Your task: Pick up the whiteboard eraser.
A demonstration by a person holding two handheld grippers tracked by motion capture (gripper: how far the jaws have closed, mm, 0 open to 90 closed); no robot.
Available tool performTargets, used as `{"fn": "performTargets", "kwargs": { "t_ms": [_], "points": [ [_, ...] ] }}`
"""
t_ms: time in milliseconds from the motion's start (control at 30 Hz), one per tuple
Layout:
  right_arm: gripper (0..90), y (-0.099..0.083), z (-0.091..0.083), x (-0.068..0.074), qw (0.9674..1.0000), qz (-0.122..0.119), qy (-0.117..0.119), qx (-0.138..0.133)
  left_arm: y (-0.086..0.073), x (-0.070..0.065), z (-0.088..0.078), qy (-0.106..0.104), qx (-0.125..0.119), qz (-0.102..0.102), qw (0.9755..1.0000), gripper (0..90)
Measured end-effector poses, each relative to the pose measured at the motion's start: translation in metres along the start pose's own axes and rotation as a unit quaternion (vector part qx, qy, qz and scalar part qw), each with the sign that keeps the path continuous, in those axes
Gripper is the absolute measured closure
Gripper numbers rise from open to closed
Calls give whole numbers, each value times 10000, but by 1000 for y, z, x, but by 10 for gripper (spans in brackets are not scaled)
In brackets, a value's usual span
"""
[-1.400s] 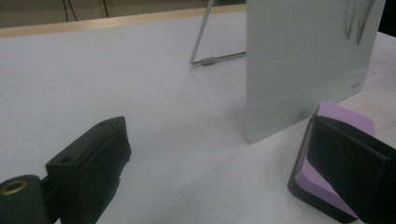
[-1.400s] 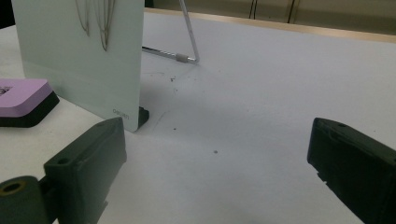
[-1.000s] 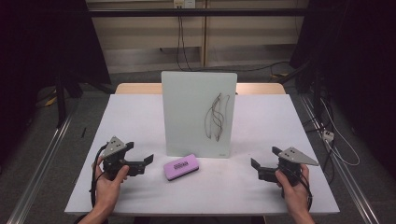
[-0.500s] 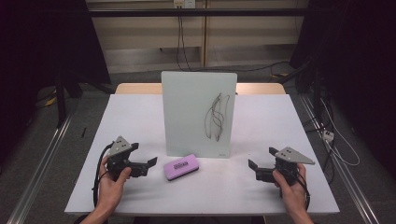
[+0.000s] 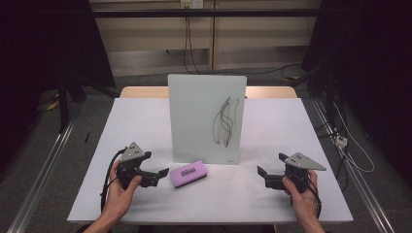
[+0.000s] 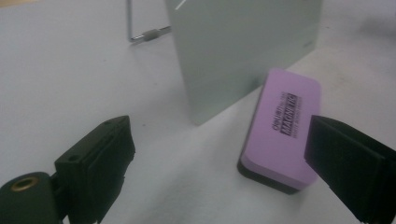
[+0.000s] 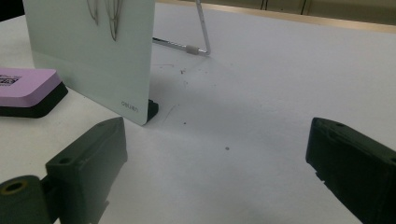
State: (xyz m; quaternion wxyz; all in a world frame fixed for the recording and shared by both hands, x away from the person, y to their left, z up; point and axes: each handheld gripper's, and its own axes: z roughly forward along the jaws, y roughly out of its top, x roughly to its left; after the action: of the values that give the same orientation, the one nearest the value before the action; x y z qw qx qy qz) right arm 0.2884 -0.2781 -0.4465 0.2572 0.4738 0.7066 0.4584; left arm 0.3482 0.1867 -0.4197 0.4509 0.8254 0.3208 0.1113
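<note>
- A white rectangular tabletop (image 5: 145, 121) fills the middle of the high view, with a pale glass drawing board (image 5: 206, 119) standing upright at its centre, propped on a thin metal stand (image 7: 198, 35) behind it.
- Dark scribbled lines (image 5: 226, 121) mark the right half of the board.
- A purple rectangular board eraser with a black base (image 5: 187, 173) lies flat just in front of the board's lower left corner, near it but apart.
- The left hand-held gripper (image 5: 158, 175), at lower left, is released, jaws spread wide; its tips point at the eraser, just short of it.
- The right hand-held gripper (image 5: 265, 175), at lower right, is also released and empty, well apart from the eraser.
</note>
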Motion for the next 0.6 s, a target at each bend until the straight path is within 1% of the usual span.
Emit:
{"fn": "performTargets", "kwargs": {
  "t_ms": [33,67,133,167,200,233,267,300,333,367,467,500,533,567,600],
  "points": [
    [56,0,1,1,10000,-7,-3,4,1,-2,1,-100,47,56,9999,67],
    [56,0,1,1,10000,-17,5,9,1,-2,1,-100,47,56,9999,66],
    [56,0,1,1,10000,-31,8,11,3,-4,4,-222,134,118,9996,66],
    [56,0,1,1,10000,-30,12,8,3,-4,4,-222,134,118,9996,66],
    [56,0,1,1,10000,-24,16,13,6,-5,7,-282,232,219,9991,65],
    [56,0,2,1,10000,-20,26,5,6,-5,7,-282,232,219,9991,67],
    [56,0,2,1,10000,-16,29,5,8,-7,11,-310,286,298,9987,70],
    [56,0,2,0,10000,-17,29,0,8,-7,11,-310,286,298,9987,66],
    [56,0,2,0,10000,-19,27,2,10,-8,13,-349,295,345,9984,69],
    [56,0,2,0,10000,-17,25,6,11,-10,16,-353,352,382,9980,73],
    [54,0,2,1,10000,-18,33,3,18,-15,21,-384,447,609,9964,73],
    [54,0,2,1,10000,-21,40,6,21,-19,25,-472,542,701,9949,78],
    [55,0,2,1,10000,-13,42,20,21,-21,26,-489,580,742,9944,95],
    [54,0,2,1,10000,-15,48,19,21,-21,26,-489,580,742,9944,114],
    [54,0,2,1,10000,-14,56,16,22,-23,28,-496,613,790,9938,114]
  ]
}}
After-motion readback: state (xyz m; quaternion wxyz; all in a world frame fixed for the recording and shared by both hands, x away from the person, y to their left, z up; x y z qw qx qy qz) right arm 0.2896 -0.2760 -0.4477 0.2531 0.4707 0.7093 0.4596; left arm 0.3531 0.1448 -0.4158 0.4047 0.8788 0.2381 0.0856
